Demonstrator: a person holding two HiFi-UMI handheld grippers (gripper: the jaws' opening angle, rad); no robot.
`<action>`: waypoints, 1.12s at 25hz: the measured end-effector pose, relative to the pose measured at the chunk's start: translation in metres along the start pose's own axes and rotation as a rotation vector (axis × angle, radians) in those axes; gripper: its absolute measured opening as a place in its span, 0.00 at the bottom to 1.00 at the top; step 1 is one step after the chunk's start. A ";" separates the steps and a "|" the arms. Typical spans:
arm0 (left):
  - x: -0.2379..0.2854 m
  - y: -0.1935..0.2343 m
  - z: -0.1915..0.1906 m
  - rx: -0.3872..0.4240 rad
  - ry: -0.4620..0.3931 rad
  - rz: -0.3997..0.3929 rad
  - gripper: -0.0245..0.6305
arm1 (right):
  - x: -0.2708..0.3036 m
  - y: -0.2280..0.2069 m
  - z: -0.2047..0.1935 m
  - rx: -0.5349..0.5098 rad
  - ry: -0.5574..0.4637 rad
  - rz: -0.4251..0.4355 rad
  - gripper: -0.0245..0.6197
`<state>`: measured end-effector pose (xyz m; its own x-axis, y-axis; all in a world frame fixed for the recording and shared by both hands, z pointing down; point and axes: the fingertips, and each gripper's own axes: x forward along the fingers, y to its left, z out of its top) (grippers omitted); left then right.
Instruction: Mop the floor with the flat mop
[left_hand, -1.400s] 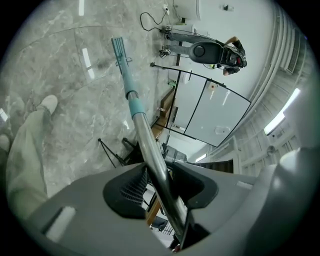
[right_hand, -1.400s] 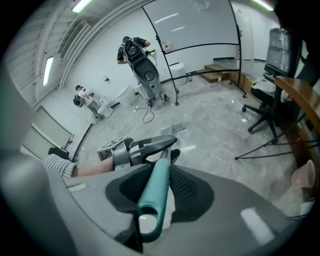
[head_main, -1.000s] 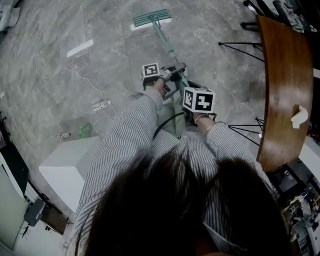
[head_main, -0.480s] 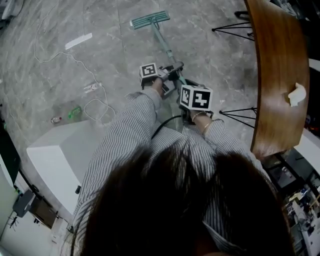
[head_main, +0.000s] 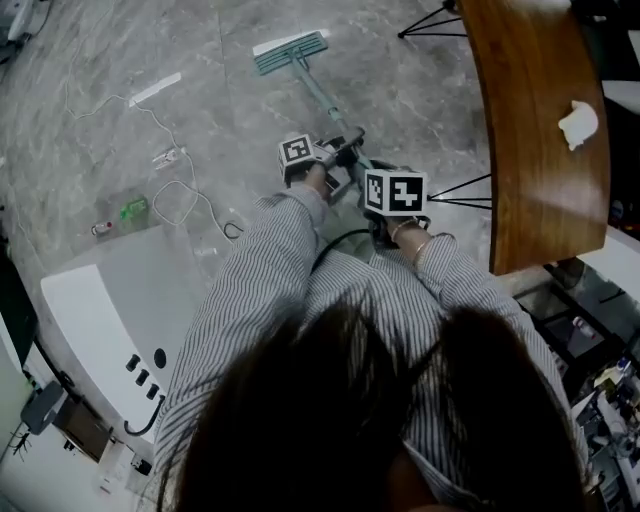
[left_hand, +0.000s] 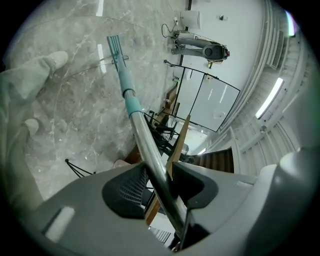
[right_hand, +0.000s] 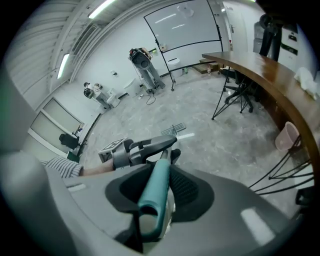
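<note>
Two grippers hold the flat mop (head_main: 291, 52). The left gripper (left_hand: 161, 186) is clamped on its metal pole (left_hand: 145, 142), and the right gripper (right_hand: 157, 192) is closed round the teal grip (right_hand: 159, 172) at the top. The mop's head lies flat on the floor (head_main: 420, 100) at 12 o'clock from the person, with the counter (head_main: 540, 130) at 2 o'clock. Mopping seems under way, but no wet track shows, so how much is done cannot be judged.

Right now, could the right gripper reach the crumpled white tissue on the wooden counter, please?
Probably not yet: the right gripper is shut on the mop handle, and the tissue lies off to its side on the wooden counter. Nothing visible blocks the path, but it must release first.
</note>
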<state>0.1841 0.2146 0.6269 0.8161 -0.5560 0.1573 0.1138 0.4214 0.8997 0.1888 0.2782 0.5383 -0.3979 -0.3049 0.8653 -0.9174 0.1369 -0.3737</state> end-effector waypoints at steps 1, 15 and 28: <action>0.000 0.005 -0.010 0.001 -0.003 -0.003 0.28 | -0.005 -0.005 -0.009 -0.007 0.002 0.001 0.22; -0.004 0.039 -0.065 -0.004 -0.022 -0.007 0.28 | -0.034 -0.029 -0.063 -0.015 0.009 0.004 0.22; 0.009 0.020 -0.047 0.020 0.004 0.002 0.28 | -0.025 -0.028 -0.036 -0.046 0.019 -0.001 0.22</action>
<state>0.2202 0.2524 0.6272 0.8185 -0.5526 0.1571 0.1015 0.4082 0.9072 0.2247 0.3157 0.5393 -0.3963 -0.2874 0.8720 -0.9165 0.1800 -0.3572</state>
